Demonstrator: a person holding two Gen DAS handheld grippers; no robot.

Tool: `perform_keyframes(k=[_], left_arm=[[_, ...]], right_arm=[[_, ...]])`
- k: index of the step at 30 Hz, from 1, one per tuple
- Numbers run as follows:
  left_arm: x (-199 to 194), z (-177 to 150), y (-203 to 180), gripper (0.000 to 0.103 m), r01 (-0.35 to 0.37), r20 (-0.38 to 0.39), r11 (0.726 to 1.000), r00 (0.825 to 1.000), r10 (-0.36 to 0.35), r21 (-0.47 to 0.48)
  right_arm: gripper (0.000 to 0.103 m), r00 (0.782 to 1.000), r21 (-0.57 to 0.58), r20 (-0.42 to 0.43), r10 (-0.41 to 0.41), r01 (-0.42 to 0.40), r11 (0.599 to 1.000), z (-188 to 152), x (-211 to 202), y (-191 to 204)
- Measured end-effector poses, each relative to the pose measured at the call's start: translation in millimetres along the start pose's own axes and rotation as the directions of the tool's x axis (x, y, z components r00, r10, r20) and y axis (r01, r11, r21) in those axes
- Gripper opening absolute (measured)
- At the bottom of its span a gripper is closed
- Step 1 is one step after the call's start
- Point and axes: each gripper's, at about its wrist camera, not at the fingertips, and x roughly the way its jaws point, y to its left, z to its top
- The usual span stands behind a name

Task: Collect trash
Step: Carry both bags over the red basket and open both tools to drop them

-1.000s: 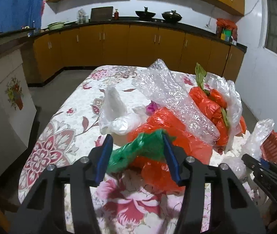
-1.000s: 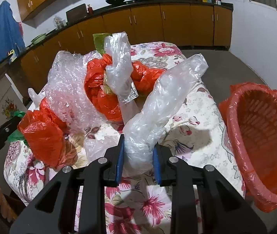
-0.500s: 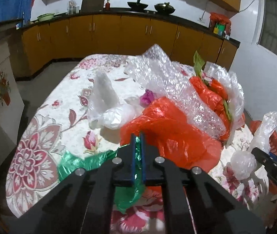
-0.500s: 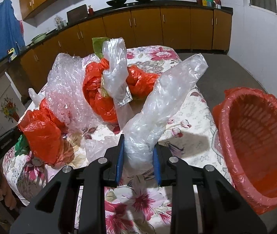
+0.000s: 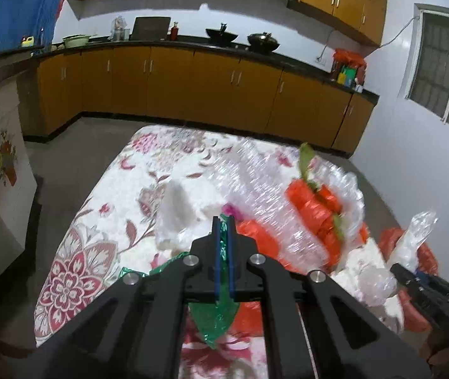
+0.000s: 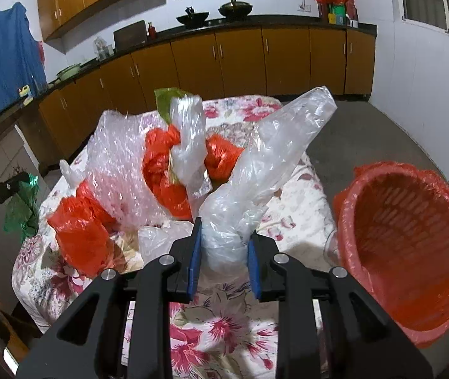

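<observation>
Kitchen, floral tablecloth, left gripper pinching green bag, right gripper clamping clear bag

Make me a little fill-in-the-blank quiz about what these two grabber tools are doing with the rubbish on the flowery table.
1. The left gripper is shut on a crumpled ____ bag.
2. The right gripper is shut on a ____ plastic bag.
3. The red basket beside the table is lined with a ____ bag.
4. The bubble wrap lies ____ the table.

Missing words: green; clear; red; on
</observation>
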Motion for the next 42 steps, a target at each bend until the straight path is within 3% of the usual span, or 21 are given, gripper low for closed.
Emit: perform_keyframes(k=[10, 17, 21, 30, 36, 42], left_arm=[[-20, 34, -54, 0.005, 0.139, 0.035, 0.990, 0.990, -0.140, 0.022], [-17, 42, -129, 0.005, 0.267, 0.009, 0.959, 0.963, -0.269, 0.098], [-6, 39, -177, 0.005, 0.359, -0.034, 0.924, 0.933, -0.358, 0.131], [27, 9, -282, 0.005, 0.537, -0.157, 0.830, 0.842, -0.517, 0.149], [50, -13, -326, 0.005, 0.608, -0.233, 0.784, 0.786, -0.573, 0.125], [69, -36, -354, 0.005, 0.642, -0.294, 0.760, 0.749, -0.594, 0.098]], right_arm=[[0.026, 0.999, 0.036, 0.036, -0.029, 0.027, 0.999, 10, -24, -35], [0.026, 0.993, 0.090, 0.046, -0.110, 0.106, 0.990, 11, -41, -87], [0.026, 0.986, 0.134, 0.043, -0.163, 0.156, 0.979, 9, -51, -122], [0.026, 0.968, 0.215, 0.010, -0.251, 0.243, 0.946, -6, -66, -187], [0.026, 0.962, 0.244, -0.012, -0.273, 0.268, 0.932, -14, -68, -217], [0.026, 0.963, 0.245, -0.018, -0.270, 0.266, 0.932, -15, -64, -229]])
